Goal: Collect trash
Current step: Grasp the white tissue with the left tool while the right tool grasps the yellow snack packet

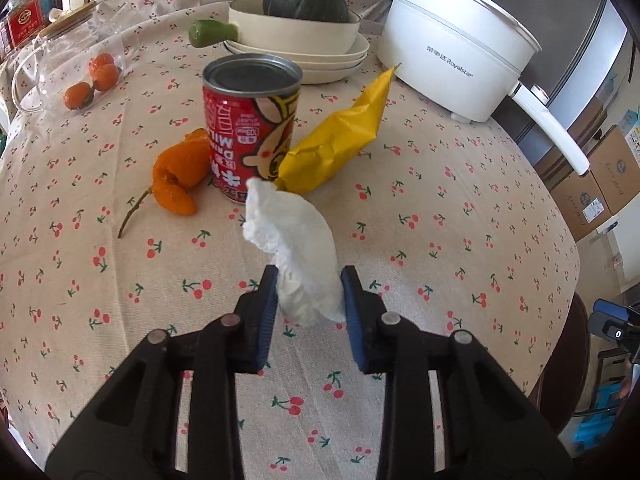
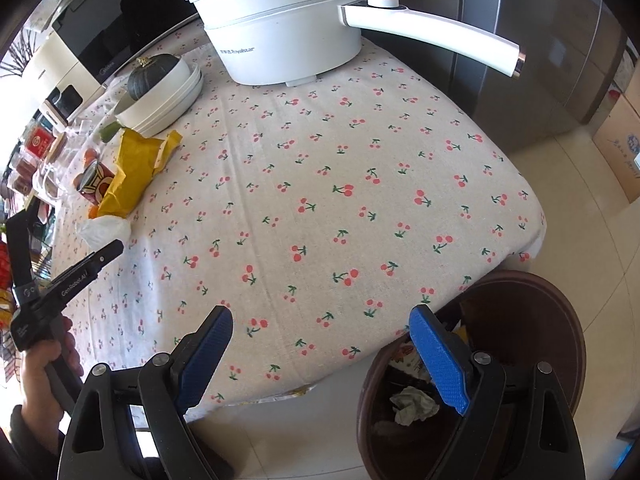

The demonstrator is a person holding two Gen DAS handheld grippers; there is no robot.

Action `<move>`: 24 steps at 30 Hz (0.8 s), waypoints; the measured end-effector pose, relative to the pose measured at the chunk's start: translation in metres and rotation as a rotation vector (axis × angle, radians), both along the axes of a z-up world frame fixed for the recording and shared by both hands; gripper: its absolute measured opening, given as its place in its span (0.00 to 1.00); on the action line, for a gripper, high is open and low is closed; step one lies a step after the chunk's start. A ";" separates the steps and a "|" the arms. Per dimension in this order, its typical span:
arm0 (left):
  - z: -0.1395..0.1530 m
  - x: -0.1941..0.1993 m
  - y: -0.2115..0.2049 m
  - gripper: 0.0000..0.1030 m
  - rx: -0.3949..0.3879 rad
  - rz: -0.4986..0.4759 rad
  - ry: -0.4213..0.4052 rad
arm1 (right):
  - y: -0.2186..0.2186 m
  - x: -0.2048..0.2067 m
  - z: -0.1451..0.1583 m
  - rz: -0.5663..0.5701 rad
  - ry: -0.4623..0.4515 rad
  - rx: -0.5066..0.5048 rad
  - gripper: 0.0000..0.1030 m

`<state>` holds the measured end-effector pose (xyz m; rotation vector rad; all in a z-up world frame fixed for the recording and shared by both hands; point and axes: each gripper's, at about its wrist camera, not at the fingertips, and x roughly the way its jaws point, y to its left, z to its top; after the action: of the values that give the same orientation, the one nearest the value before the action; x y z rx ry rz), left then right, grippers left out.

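Observation:
A crumpled white tissue (image 1: 296,232) stands on the cherry-print tablecloth, and my left gripper (image 1: 309,276) is shut on its lower part, both blue pads touching it. Just behind it are a red drink can (image 1: 250,128), a yellow wrapper (image 1: 336,140) and an orange peel (image 1: 176,176). In the right wrist view the same tissue (image 2: 105,229), can (image 2: 94,186) and wrapper (image 2: 134,172) lie at the far left. My right gripper (image 2: 322,312) stands open with nothing in it, over the table's near edge. A brown bin (image 2: 540,320) beside it holds crumpled paper (image 2: 412,404).
A white electric pot (image 1: 452,52) with a long handle stands at the back right. Stacked bowls (image 1: 320,52) hold a dark green squash (image 1: 304,4), with a green pepper (image 1: 210,32) and a glass jar of small oranges (image 1: 92,80) beside them. Cardboard boxes (image 1: 592,188) stand on the floor.

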<state>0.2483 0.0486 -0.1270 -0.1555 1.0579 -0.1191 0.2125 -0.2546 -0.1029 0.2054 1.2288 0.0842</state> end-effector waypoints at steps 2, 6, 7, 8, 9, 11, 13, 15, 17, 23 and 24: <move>0.006 -0.008 0.007 0.32 -0.019 -0.002 0.000 | 0.015 0.004 0.000 0.016 -0.008 0.009 0.89; 0.024 -0.025 0.022 0.32 -0.028 -0.007 -0.036 | 0.048 0.019 -0.003 0.032 -0.006 0.008 0.89; 0.028 -0.028 0.027 0.32 -0.027 -0.007 -0.048 | 0.058 0.024 -0.004 0.038 -0.005 0.019 0.89; 0.032 -0.032 0.032 0.32 -0.024 -0.005 -0.057 | 0.068 0.029 -0.004 0.045 -0.007 0.033 0.89; 0.034 -0.035 0.038 0.32 -0.022 -0.002 -0.065 | 0.079 0.034 -0.004 0.050 -0.012 0.048 0.89; 0.038 -0.040 0.049 0.32 -0.018 0.002 -0.071 | 0.101 0.046 -0.006 0.056 -0.027 0.082 0.89; 0.037 -0.044 0.058 0.32 -0.013 0.010 -0.062 | 0.120 0.058 -0.010 0.054 -0.036 0.106 0.89; 0.034 -0.046 0.068 0.32 -0.026 0.024 -0.048 | 0.135 0.069 -0.016 0.042 -0.039 0.122 0.89; 0.033 -0.050 0.080 0.32 -0.065 0.047 -0.029 | 0.142 0.081 -0.021 0.021 -0.050 0.132 0.89; 0.035 -0.055 0.094 0.65 -0.084 0.068 -0.002 | 0.136 0.114 -0.036 -0.042 -0.086 0.175 0.86; 0.034 -0.055 0.094 0.69 -0.078 0.065 0.000 | 0.136 0.118 -0.040 -0.043 -0.084 0.178 0.84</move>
<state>0.1937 0.1422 -0.0926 -0.2604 1.0477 -0.1021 0.3308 -0.1189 -0.1430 0.3793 1.1325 0.1635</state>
